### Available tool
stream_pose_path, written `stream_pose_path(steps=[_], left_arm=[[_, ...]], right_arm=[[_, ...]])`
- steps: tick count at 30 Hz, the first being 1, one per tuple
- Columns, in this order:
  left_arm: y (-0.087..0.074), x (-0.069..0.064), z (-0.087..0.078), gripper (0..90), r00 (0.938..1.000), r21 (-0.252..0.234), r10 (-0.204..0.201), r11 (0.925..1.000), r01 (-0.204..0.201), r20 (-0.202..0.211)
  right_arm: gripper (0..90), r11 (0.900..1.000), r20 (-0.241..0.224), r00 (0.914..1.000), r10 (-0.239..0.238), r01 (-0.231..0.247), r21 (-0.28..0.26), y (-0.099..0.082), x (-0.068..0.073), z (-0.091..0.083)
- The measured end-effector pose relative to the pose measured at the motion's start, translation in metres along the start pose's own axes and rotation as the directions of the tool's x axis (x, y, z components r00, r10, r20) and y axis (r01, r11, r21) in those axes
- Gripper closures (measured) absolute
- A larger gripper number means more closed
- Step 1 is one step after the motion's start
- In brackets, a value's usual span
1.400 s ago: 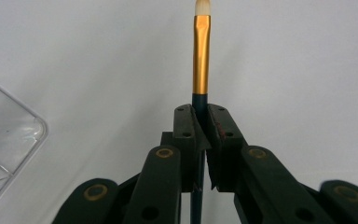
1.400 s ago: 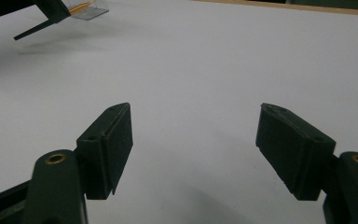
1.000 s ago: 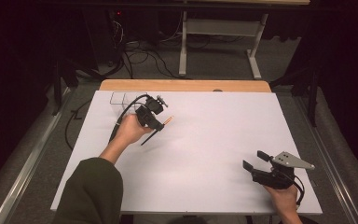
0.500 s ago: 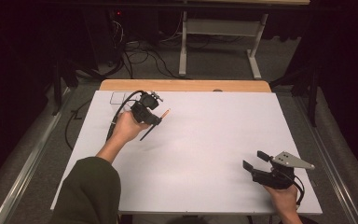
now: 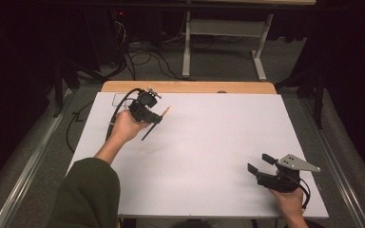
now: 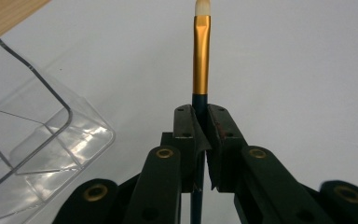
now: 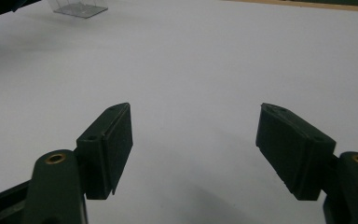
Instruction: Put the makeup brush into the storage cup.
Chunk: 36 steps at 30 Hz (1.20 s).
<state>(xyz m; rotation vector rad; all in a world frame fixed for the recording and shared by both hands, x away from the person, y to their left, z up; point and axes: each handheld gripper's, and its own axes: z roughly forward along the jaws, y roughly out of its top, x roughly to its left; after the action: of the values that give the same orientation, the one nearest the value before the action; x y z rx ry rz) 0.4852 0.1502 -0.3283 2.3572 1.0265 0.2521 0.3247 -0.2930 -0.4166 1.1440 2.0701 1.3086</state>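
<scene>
A thin paintbrush [image 6: 201,60] with a dark handle, gold ferrule and pale tip is clamped between the jaws of my left gripper [image 6: 200,116]. In the high view the left gripper [image 5: 153,116] hovers over the table's far left, and the brush [image 5: 146,135] slants through it with its tip pointing right. A clear plastic container [image 6: 37,130] lies just to the left of the jaws. My right gripper [image 5: 260,163] rests near the front right, open with nothing between its jaws [image 7: 196,135].
A white sheet [image 5: 209,133] covers the table, with a wooden strip [image 5: 190,87] along the far edge. The clear container [image 5: 119,99] sits at the far left corner and appears far off in the right gripper view [image 7: 78,8]. Cables and a stand lie on the floor beyond.
My left hand has drifted slightly toward the far left with the brush, closer to the clear container. The right gripper has stayed where it was.
</scene>
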Motion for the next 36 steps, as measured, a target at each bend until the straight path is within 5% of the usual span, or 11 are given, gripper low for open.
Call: stream_pose_path(steps=[6,21,36], left_arm=[[0.003,0.003,-0.003,82.8,1.0,0.002,-0.008,1.0,0.008,-0.006],[0.012,0.013,-0.018,82.8,0.9983,-0.086,-0.05,0.9952,0.047,-0.029],[0.013,0.023,-0.034,82.7,0.9905,-0.206,-0.103,0.975,0.082,-0.091]], right_arm=[[28.9,1.0,0.001,1.0,0.0,0.0,0.004,0.0,0.001,0.001],[29.0,1.0,0.0,1.0,0.0,0.0,-0.001,0.0,0.0,0.0],[29.0,1.0,0.0,1.0,-0.002,0.002,0.0,0.0,0.0,0.0]])
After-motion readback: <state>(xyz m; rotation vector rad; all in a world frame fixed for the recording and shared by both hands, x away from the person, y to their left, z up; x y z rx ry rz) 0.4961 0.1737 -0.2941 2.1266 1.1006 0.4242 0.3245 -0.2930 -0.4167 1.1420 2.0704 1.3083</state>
